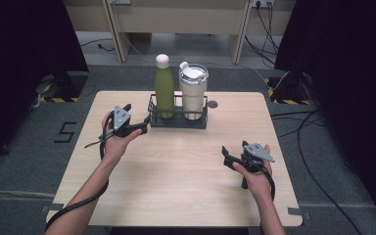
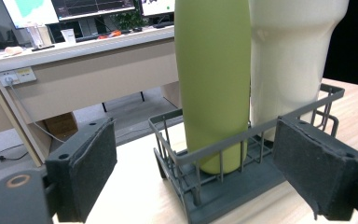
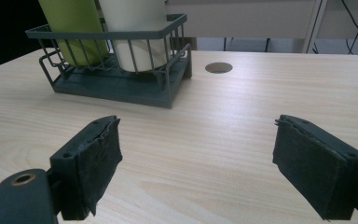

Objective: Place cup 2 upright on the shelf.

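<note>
On the far middle of the desk (image 1: pixel 176 161) stands a dark wire rack (image 1: pixel 178 119) holding a green bottle (image 1: pixel 164 88) and a cream tumbler (image 1: pixel 193 93). From above, the left hand-held gripper (image 1: pixel 144 128) sits just beside the rack's left end; its own view shows the jaws apart with the rack's end and the bottle between them, pads clear of both. Well apart at near right, the right hand-held gripper (image 1: pixel 226 155) rests, jaws apart and empty over bare pale wood in its own view. Beyond the desk lie grey carpet, cables and black curtains; the left gripper view adds monitors on another bench.
</note>
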Available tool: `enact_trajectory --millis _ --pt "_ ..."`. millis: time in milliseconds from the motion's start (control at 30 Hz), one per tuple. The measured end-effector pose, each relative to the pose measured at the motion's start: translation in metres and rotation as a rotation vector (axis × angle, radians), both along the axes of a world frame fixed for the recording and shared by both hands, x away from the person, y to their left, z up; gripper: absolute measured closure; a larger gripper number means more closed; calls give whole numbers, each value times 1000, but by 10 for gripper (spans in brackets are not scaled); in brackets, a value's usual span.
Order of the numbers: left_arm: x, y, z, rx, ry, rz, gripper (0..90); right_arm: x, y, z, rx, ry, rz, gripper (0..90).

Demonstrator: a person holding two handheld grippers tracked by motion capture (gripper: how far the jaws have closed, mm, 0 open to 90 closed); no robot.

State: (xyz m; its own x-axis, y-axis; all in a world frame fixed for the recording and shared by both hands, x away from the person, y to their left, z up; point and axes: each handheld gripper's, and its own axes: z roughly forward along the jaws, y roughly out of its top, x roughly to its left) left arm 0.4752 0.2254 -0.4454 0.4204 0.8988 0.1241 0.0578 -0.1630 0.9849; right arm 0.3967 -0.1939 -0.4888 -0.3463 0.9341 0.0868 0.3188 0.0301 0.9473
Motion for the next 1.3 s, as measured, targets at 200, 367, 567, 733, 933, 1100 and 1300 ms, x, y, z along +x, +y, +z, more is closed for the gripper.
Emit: enact_trajectory --millis 200,367,567,733,933,1100,1300 --pt "-7 5 -4 5 2 2 133 0 1 0 -1 1 0 150" --pt "-13 9 -7 7 6 4 134 0 1 0 -1 0 1 150" --pt "-20 15 -12 16 10 7 134 0 1 0 -2 0 2 150" --pt "-27 22 -18 19 17 13 135 0 1 -1 -2 0 0 150" --pt "-36 30 -23 18 25 16 135 0 2 -1 0 3 3 150" --pt "-43 35 -27 17 30 20 136 -1 2 -1 0 3 2 150" --pt "-50 41 -34 15 43 25 136 -1 2 -1 -4 3 2 150"
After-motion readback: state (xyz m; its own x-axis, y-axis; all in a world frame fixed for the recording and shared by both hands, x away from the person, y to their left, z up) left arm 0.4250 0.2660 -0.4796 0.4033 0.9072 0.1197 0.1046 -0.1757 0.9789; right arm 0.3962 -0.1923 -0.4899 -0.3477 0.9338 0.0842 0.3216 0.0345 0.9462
